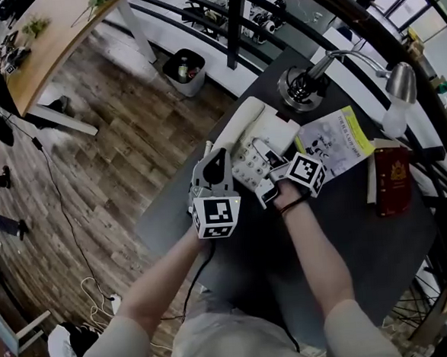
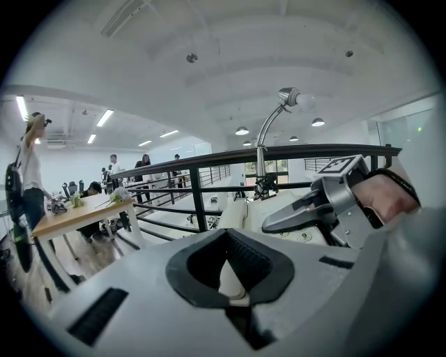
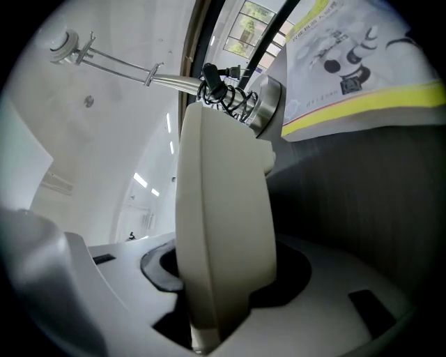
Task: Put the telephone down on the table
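Telephone (image 1: 265, 137) hangs low over the table's (image 1: 366, 255) far side, between lamp base (image 1: 302, 86) and booklet (image 1: 335, 142); I can't tell if it touches yet. It looks stiff, bulky, probably light but smooth, so I'd hold both side edges. My left gripper (image 1: 213, 163) clamps its left edge, my right gripper (image 1: 267, 167) its right. Cream plastic, handset (image 1: 239, 123) along the left, keys (image 1: 249, 164) nearer me.
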`<state>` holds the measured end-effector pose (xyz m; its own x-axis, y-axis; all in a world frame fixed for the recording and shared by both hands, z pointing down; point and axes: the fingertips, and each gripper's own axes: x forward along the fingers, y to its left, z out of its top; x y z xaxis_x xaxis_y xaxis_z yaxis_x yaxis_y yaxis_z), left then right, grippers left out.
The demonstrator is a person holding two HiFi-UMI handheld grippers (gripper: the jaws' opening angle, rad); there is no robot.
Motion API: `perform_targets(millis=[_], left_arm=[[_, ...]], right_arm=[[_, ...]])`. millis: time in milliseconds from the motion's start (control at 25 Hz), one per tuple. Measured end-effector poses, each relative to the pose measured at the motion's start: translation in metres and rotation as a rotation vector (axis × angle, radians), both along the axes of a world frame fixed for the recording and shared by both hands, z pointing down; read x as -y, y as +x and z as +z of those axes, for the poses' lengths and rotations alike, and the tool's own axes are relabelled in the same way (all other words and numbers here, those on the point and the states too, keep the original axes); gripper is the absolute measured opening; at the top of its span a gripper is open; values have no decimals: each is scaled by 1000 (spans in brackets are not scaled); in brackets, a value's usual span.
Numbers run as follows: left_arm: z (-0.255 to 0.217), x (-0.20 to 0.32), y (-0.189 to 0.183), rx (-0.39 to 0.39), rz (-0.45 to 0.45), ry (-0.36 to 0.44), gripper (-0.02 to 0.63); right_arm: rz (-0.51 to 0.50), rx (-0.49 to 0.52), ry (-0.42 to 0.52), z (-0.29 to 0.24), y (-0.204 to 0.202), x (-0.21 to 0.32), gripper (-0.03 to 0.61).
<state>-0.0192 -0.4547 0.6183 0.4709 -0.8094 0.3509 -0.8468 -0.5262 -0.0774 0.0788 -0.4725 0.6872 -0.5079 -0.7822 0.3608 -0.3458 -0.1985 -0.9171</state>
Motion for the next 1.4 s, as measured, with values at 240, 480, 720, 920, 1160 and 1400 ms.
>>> perform_targets(millis=[240,480,720,920,1160,1400], left_arm=[[-14,-6,-2,-17,-3,28,3],[-17,-16,-7,-5,6,19,3],[-15,-27,-9,13,12,-7,3],[-19,-44,-9,7,19,-30,3],[-29,-64,-8,17,33,-72,3],[-72,-85,-11,-33,28,-27,3]], right_arm=[[-4,-70,-160,4,3,-2,234],[-1,-208,-303,7,9,-11,303],[10,-255,-379,15,21,-24,345],[23,-340,-442,23,34,-48,351],[47,-389,-431,2,53,-76,350],[-19,-597,-131,-86,56,-87,252]])
